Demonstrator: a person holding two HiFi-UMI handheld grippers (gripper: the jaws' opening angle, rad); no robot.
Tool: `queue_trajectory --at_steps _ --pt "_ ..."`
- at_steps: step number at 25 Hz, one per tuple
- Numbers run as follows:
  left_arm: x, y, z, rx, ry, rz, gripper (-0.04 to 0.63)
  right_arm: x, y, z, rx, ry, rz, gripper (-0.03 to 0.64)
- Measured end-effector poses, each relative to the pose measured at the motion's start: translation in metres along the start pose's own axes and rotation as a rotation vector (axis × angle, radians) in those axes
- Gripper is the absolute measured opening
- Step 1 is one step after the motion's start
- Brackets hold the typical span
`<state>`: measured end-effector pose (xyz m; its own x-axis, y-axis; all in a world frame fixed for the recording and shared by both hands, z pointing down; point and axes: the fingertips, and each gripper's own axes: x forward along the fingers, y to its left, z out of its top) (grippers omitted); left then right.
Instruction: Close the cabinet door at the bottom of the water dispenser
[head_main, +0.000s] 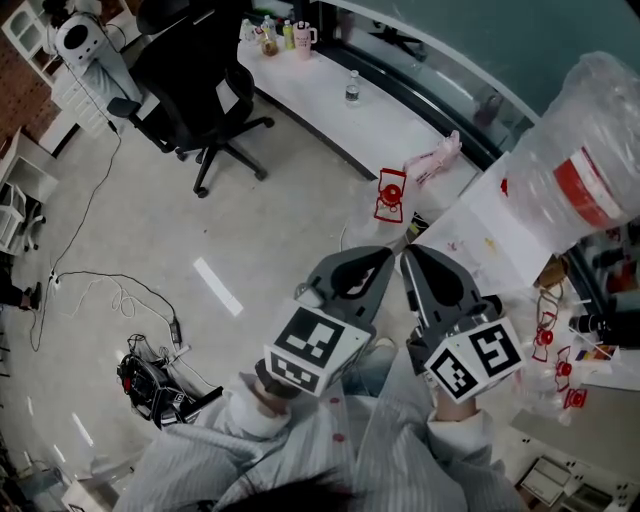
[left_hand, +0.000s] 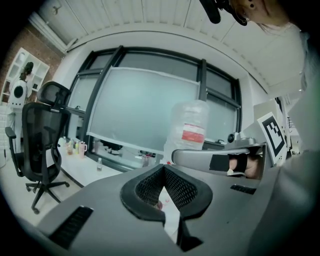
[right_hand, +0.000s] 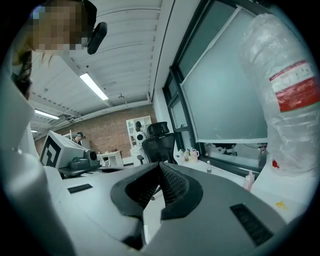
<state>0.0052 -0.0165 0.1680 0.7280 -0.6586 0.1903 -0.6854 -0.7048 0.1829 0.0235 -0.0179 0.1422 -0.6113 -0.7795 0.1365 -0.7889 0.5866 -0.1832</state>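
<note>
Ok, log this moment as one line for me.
left gripper: jaws shut, empty | right gripper: jaws shut, empty | water bottle: right of both | cabinet door: not in view

Black office chair, small bottle on white desk, cables on floor

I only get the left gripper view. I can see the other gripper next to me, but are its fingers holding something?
Observer: No. The right gripper view shows the right gripper with its fingers shut together and nothing between them.
Operator: What's down on the floor? I can't see it.
Observer: In the head view, a black bundle of gear lies on the floor, off to the left of the left gripper.
</note>
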Motion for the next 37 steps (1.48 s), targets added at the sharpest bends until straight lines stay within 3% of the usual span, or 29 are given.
queue_trajectory --at_steps 37 --pt "-0.021 0.004 -0.008 -0.011 0.004 0.032 0.011 -0.006 0.021 -0.013 -0.001 0.037 0.018 0.014"
